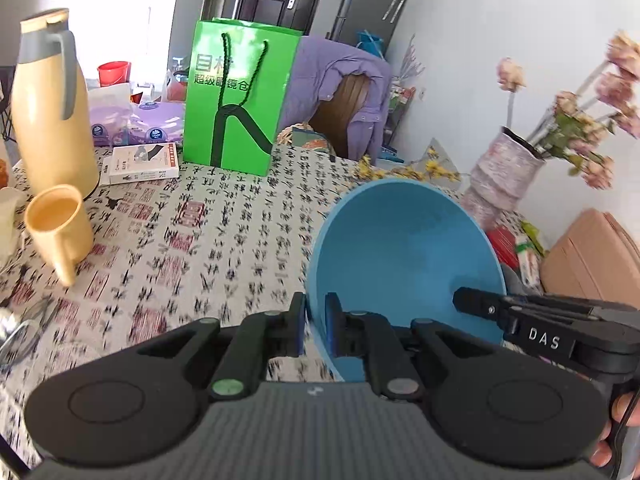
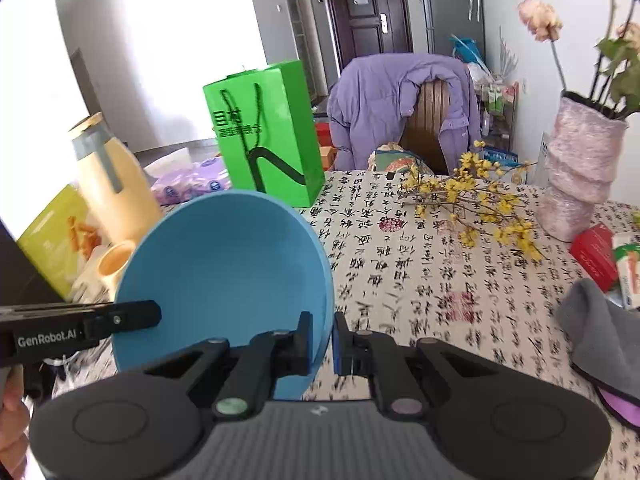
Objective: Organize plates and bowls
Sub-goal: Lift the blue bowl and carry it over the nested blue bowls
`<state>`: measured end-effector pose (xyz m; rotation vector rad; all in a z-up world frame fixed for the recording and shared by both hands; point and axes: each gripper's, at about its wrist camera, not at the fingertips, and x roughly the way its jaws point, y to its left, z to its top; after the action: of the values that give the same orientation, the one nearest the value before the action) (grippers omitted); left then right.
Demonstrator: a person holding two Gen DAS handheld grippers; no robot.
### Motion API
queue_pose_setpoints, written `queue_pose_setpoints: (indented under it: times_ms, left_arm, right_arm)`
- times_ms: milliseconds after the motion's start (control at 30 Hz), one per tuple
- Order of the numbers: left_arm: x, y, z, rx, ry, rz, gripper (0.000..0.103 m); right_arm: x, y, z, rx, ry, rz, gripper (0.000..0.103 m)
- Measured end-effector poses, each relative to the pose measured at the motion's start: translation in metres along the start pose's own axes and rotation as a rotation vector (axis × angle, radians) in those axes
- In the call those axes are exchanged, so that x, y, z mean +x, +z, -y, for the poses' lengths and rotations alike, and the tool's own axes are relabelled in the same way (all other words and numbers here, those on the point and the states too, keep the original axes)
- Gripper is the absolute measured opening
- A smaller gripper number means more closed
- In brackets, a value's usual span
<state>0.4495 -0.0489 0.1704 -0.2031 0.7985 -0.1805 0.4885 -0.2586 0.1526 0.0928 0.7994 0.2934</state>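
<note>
Right, you've got both grippers on the blue bowl (image 1: 404,264), one on each side of its rim. Your left gripper (image 1: 316,326) has its fingers narrow, pinching the bowl's left rim edge between the blue pads (image 1: 332,328). Your right gripper (image 2: 323,340) is pinched the same way on the opposite edge, one finger inside the bowl, one outside.

Bowl is tipped up on edge, its inside facing the cameras, and it looks to be held just above the patterned tablecloth (image 2: 420,280), though contact underneath is hidden by the grippers.

Relative to the bowl: green bag (image 1: 240,96) stands behind it. Yellow jug (image 1: 48,108) and yellow mug (image 1: 60,228) are well off to its left, with a white box (image 1: 140,164) lying just left of the bag. Pink vase (image 2: 580,168) with dried flowers is off to the bowl's right, yellow flower sprigs (image 2: 472,200) lying on the cloth between bowl and vase. Grey cloth (image 2: 604,328) is at the near right.

Chair with a purple jacket (image 2: 384,100) is behind the table, beyond the bag.
</note>
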Motion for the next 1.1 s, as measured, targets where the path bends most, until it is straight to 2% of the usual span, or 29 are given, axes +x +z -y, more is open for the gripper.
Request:
queue_pose_setpoints:
  times_ms: [333,533,800,1100]
  left_arm:
    - [-0.060,-0.068,0.027,0.033,-0.036,0.015,0.010]
    - [-0.075,-0.084,0.030,0.033,-0.041,0.021,0.010]
    - [-0.087,-0.092,0.005,-0.003,-0.024,0.022,0.010]
    - [-0.085,-0.110,-0.054,-0.104,0.012,-0.021,0.010]
  right_arm:
    - [-0.086,-0.072,-0.002,-0.023,0.021,0.057,0.010]
    - [-0.108,-0.090,-0.004,-0.028,0.019,0.071,0.010]
    - [-0.108,-0.093,-0.024,-0.054,0.043,0.072,0.010]
    - [-0.067,-0.100,-0.068,-0.105,0.117,-0.040,0.011]
